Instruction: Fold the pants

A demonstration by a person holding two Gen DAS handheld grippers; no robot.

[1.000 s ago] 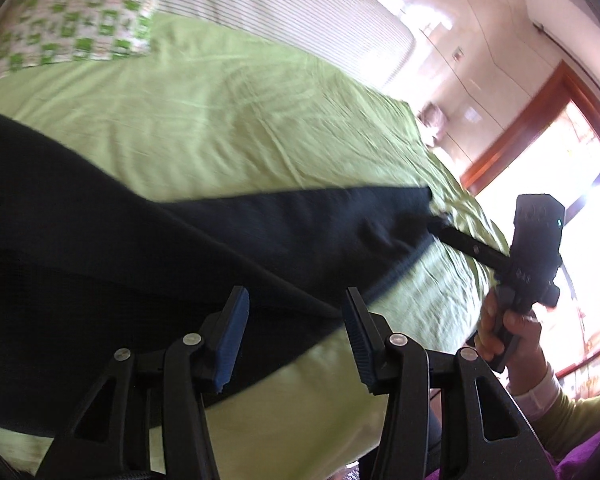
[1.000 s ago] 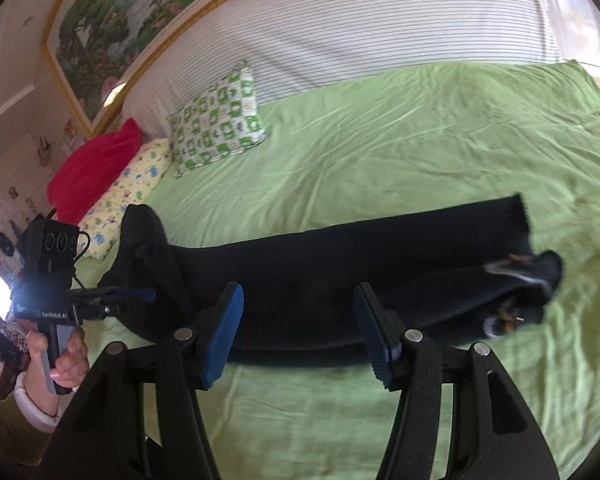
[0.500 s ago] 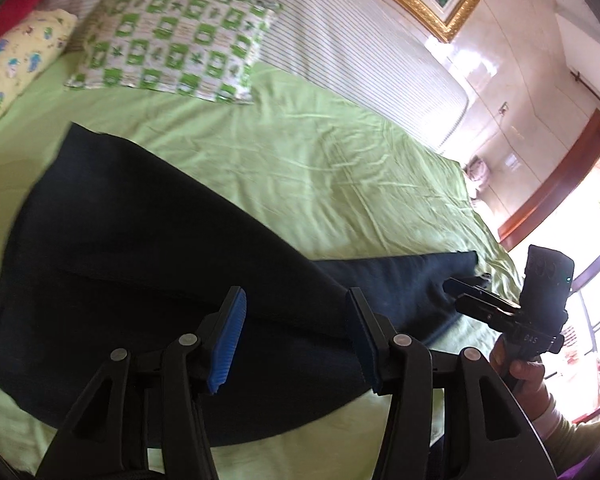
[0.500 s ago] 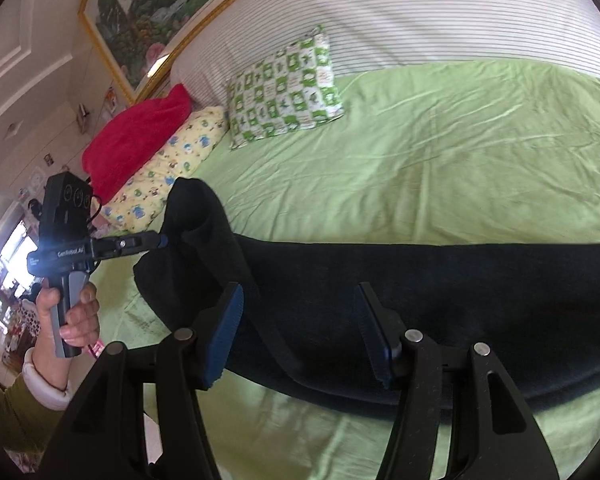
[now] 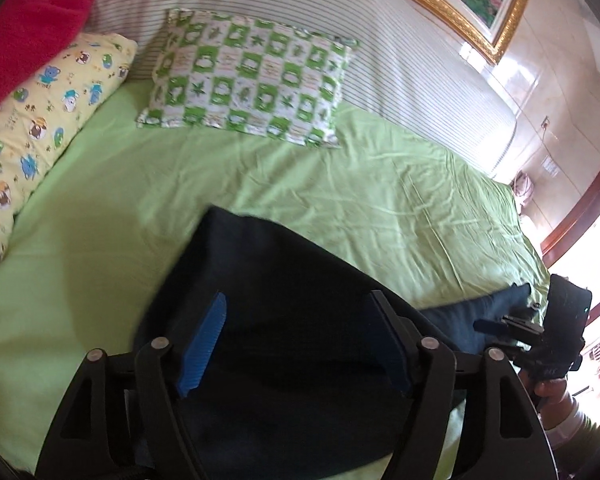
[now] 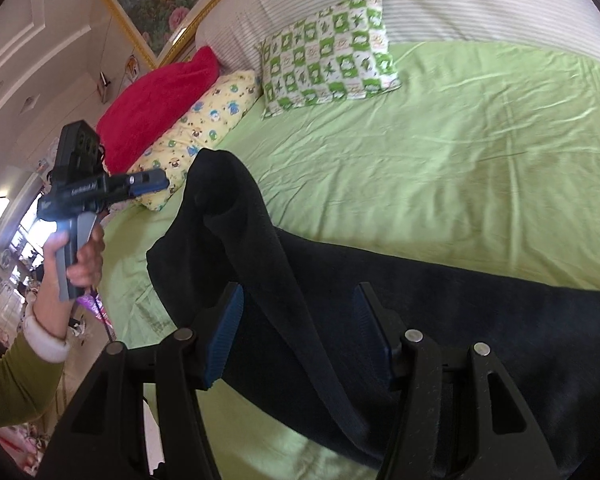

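Pants (image 6: 380,300): dark, stretched lengthwise across the green bed sheet (image 6: 460,152), near its front edge; one end humps up in a loose fold, probably mid-turn.
Left claw (image 5: 300,344): jaws spread wide, nothing between them; it hovers above the humped end, seemingly placed to take new hold.
Right claw (image 6: 296,336): jaws also apart and empty, poised over the long leg section, likely to pin or lift it.
Pillows (image 5: 248,76): well apart at the bed's head, leaving folding room.
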